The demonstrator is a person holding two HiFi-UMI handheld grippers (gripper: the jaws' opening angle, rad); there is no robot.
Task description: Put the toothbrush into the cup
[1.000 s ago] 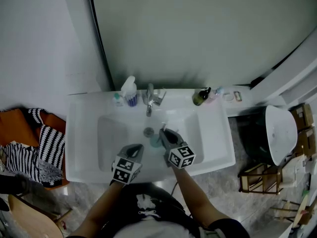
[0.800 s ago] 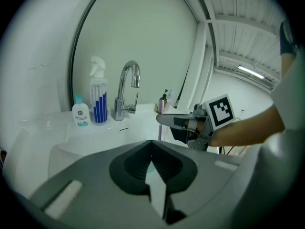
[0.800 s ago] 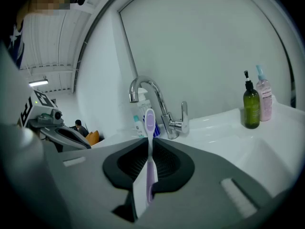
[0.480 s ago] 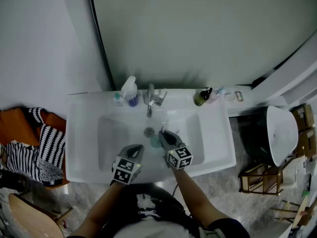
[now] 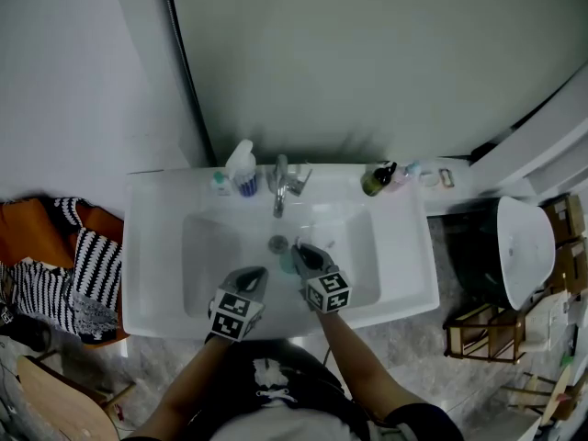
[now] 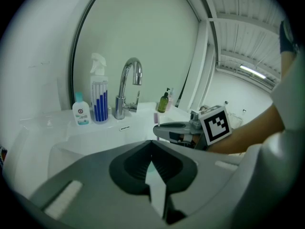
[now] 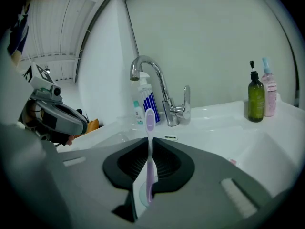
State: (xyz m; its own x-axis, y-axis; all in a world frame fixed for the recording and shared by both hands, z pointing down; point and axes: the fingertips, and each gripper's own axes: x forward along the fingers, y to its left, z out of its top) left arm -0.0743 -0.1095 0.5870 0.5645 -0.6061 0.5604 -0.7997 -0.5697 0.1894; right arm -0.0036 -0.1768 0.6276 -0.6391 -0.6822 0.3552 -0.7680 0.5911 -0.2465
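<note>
Lilac toothbrush (image 7: 149,173) is clamped upright, bristle head up, in the right gripper (image 7: 148,141), in front of the faucet (image 7: 170,111) | pale teal cup (image 5: 288,263) is seen in the basin (image 5: 209,246) below the faucet, just beside that gripper | left gripper (image 6: 152,146) is held closed and empty, further from the faucet.

The right gripper (image 7: 148,143) clamps an upright lilac toothbrush (image 7: 149,163), faucet (image 7: 159,82) behind.
</note>
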